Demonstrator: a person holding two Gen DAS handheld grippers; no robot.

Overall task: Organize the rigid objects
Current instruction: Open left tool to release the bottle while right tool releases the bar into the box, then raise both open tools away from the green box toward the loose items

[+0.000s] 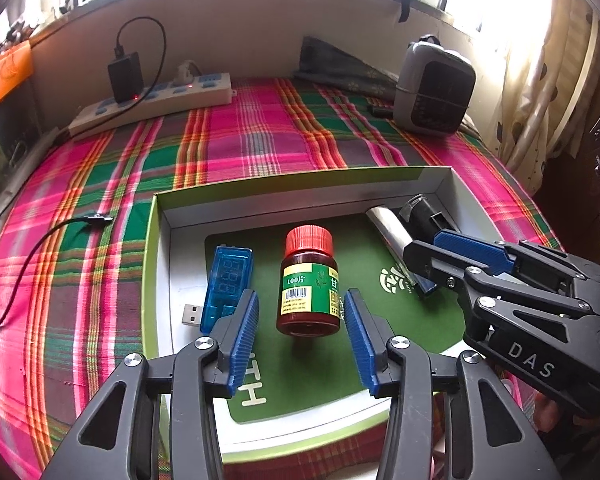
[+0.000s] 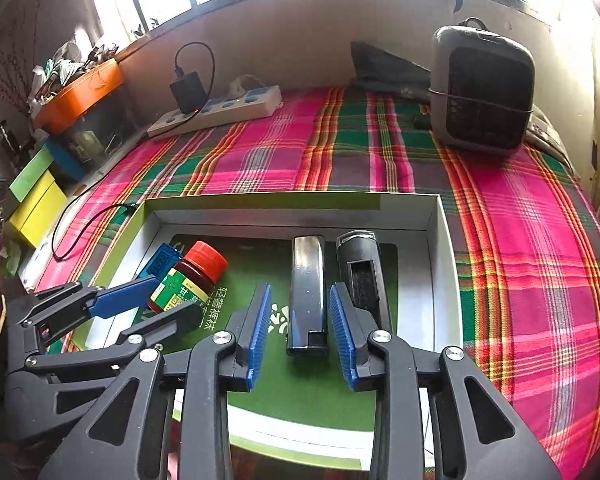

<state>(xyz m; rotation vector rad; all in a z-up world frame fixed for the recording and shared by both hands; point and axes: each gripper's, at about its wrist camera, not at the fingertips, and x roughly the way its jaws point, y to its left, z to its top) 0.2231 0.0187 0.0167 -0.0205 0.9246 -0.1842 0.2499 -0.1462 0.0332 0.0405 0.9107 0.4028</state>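
A brown pill bottle [image 1: 309, 282] with a red ribbed cap and a green and yellow label is seen standing upright on the green liner of a shallow white box [image 1: 300, 196] edged in light green. A translucent blue USB meter [image 1: 225, 284] is laid just to its left. Toward the box's right side a glossy dark bar [image 2: 308, 292] and a black oblong device [image 2: 360, 276] are laid side by side.

The bottle is framed by the left gripper [image 1: 304, 336], whose blue ribbed pads are held well apart with a gap on each side; nothing is gripped. The near end of the glossy bar lies between the pads of the right gripper [image 2: 300, 334], which are parted and clear of it.

The box is set on a pink, green and orange plaid cloth [image 1: 228, 140]. Farther back, a white power strip [image 1: 152, 102] with a black adapter and a grey heater [image 2: 482, 88] are placed below a bright window.
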